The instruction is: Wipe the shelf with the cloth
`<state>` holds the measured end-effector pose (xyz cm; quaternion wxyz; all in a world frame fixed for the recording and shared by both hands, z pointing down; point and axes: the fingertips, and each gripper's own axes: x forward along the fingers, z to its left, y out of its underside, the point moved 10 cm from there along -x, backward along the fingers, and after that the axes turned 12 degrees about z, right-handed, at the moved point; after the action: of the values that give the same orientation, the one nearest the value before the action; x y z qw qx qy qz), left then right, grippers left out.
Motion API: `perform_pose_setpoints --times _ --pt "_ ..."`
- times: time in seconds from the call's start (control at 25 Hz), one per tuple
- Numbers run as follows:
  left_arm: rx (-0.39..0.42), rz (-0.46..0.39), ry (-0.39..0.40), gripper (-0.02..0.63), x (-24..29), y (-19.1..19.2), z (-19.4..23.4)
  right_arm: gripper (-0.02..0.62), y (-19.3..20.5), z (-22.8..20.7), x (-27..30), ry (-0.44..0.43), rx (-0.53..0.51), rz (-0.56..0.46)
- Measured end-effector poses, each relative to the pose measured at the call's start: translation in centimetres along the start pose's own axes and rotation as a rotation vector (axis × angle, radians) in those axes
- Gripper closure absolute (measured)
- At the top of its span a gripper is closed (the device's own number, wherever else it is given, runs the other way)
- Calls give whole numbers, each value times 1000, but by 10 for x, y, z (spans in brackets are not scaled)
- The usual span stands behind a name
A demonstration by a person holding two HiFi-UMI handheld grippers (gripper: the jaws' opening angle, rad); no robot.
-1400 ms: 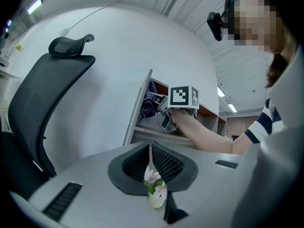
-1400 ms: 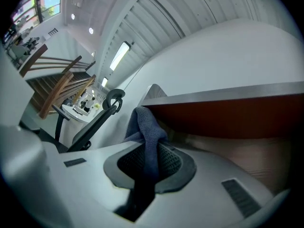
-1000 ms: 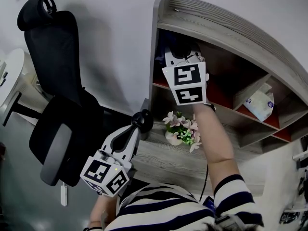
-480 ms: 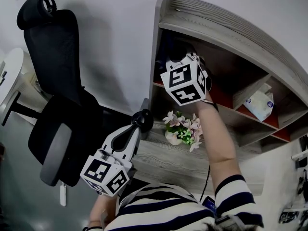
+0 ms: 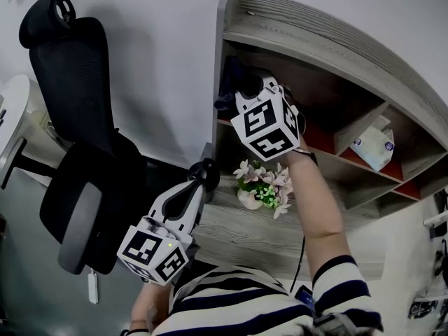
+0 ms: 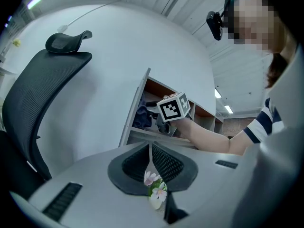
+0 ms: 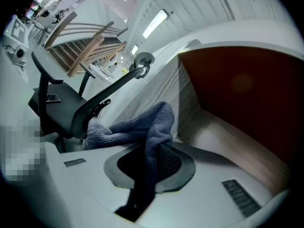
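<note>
both grippers closed: right gripper [image 7: 151, 148] on the cloth [image 7: 124, 128], half hidden inside the shelf [image 5: 294, 21]; left gripper [image 6: 151, 158] empty below it

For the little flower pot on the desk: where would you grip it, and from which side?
Grip the white pot low on its round body, coming in level from the near side, where the left gripper is. The flowers spread over its top, so a downward approach would likely crush them.

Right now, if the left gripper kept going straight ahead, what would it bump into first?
Probably the shelf's left end, near the cloth in the right gripper. The flowers seem to sit below the left gripper's line, but depth is unclear.
</note>
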<state>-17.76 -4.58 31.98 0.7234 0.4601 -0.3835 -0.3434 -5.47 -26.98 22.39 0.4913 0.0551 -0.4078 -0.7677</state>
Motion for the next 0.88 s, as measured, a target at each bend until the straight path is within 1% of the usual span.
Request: perform_pose_setpoints --times 0.24,0.32,0.44,0.52,0.68,0.88 --pt "-3 -3 7 575 2 0 1 538 6 4 -12 -11 10 -9" --pt "-1 -4 13 575 4 0 0 538 8 5 -17 30 12 -11" --pt "0 -4 22 575 7 -1 -1 538 12 6 -26 136 -3 -30" --pt "2 -1 29 575 9 -1 -2 538 14 8 -29 154 -8 -45" --pt "6 3 39 575 11 -1 -4 538 16 12 -29 116 -44 -31" --pt "8 4 37 575 11 -2 -3 538 16 21 -24 39 -78 -12"
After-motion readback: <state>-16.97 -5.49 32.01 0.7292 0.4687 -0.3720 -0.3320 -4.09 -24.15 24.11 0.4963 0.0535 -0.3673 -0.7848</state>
